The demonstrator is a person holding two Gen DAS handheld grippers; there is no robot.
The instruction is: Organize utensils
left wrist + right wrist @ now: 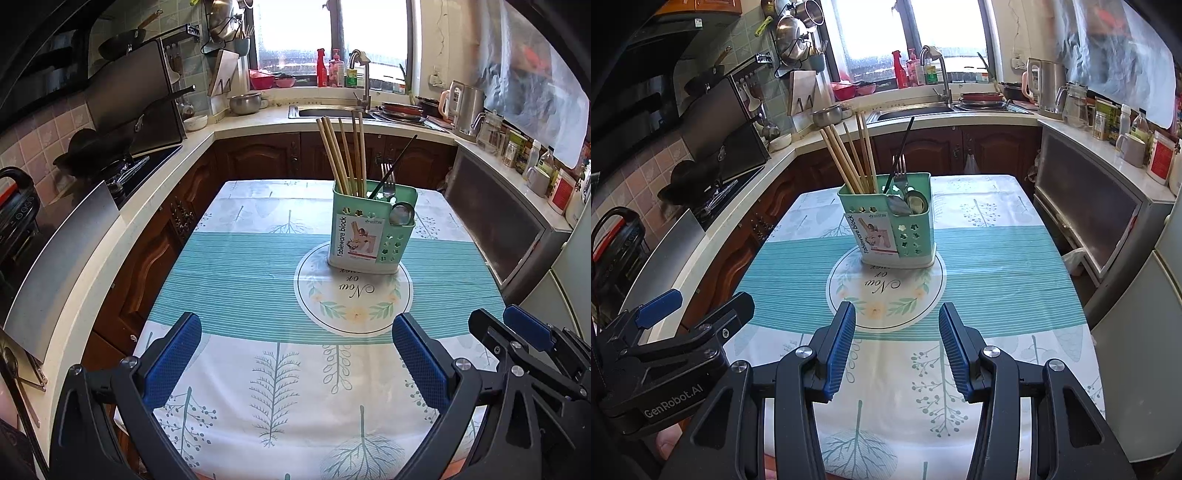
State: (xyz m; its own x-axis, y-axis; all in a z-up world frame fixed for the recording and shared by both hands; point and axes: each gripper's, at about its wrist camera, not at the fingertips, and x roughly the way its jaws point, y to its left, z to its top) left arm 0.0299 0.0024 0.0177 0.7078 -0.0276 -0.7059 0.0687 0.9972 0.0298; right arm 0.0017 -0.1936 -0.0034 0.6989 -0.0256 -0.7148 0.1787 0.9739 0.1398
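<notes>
- Standing upright near the middle of the surface (229, 280) is one green utensil holder (369, 236), on the round floral print of the tablecloth, with a "Tableware block" label on its near face.
- Five wooden chopsticks (341, 155) lean in its far left compartment.
- One black-handled utensil (903, 147) and one fork (900, 175) stand in the far right part.
- Two spoons (908, 203) sit bowl-up in the near right compartment.
- One left hand-held gripper (297, 363) hovers over the near edge of the surface, jaws spread wide, nothing between them.
- One right hand-held gripper (897, 349) hovers just beside it, to its right, jaws likewise released and empty.
- Both hand-held grippers are well apart from the holder and touch none of the utensils.
</notes>
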